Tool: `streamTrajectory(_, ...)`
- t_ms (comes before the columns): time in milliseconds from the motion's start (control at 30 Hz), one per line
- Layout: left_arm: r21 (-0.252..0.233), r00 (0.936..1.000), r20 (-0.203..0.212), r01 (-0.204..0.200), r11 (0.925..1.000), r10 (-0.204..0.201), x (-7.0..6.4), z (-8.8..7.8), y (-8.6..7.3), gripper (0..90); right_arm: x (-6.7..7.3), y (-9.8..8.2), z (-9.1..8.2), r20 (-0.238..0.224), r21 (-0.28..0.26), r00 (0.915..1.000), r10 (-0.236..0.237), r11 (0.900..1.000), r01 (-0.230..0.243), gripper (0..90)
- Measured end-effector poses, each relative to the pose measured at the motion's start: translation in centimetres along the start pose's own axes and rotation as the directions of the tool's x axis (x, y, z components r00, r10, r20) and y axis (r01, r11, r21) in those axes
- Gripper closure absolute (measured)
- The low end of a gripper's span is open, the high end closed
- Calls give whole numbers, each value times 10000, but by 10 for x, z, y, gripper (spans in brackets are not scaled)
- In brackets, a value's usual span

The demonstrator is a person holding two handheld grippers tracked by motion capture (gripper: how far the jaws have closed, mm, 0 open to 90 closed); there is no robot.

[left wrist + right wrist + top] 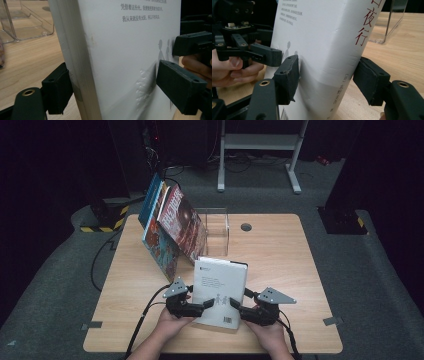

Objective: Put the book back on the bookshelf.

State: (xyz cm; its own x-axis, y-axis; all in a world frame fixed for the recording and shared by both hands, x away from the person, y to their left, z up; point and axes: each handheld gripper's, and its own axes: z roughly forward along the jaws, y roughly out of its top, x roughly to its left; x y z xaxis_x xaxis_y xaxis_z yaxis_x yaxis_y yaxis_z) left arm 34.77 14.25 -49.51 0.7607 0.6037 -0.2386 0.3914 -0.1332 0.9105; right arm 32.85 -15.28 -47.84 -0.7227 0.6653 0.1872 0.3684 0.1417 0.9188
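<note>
A thick white book [220, 287] with black text and a barcode on its cover stands tilted near the table's front edge, held between both grippers. My left gripper [210, 304] is shut on its page-edge side, the jaws pressing both covers [117, 92]. My right gripper [233, 303] is shut on the spine side, squeezing the cover and spine [329, 81]. The spine [359, 35] carries red characters. In the left gripper view the book [120, 50] dents under the pad. The right gripper view also shows the left gripper [249, 52] and the hand holding it.
Several colourful books [172, 227] lean to the left at the back left of the wooden table [290, 265]. A clear acrylic stand [216, 227] sits just right of them, and a cable hole [245, 226] beyond it. A white frame [260, 150] stands on the floor behind.
</note>
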Motion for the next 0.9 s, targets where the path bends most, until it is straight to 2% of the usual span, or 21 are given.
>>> streamTrajectory(133, -130, 9992, -258, -295, 9995, 291, -4, 0, 1, 180, 1, 2, -1, 112, -120, 9999, 35, 9999, -34, 387)
streamTrajectory(200, -214, 9973, -453, -586, 9981, 576, -8, -1, 1, 183, 2, 3, -2, 196, -237, 9998, -56, 9997, 61, 392)
streamTrajectory(267, -267, 9931, -695, -967, 9950, 946, -12, -1, 2, 192, 4, 4, -4, 347, -369, 9993, -136, 9992, 149, 399)
streamTrajectory(333, -356, 9856, -978, -1421, 9892, 1380, -16, -1, 2, 210, 6, 5, -5, 515, -542, 9984, -242, 9982, 270, 401)
streamTrajectory(400, -354, 9803, -1131, -1672, 9853, 1622, -18, -1, 2, 217, 8, 5, -7, 648, -646, 9971, -407, 9969, 449, 393)
streamTrajectory(700, -433, 9797, -1083, -1741, 9838, 1687, -17, -1, 1, 217, 7, 4, -7, 685, -749, 9965, -471, 9958, 522, 388)
streamTrajectory(900, -482, 9762, -1023, -1970, 9792, 1913, -19, -6, -2, 233, 9, 2, -9, 571, -851, 9964, -622, 9941, 670, 381)
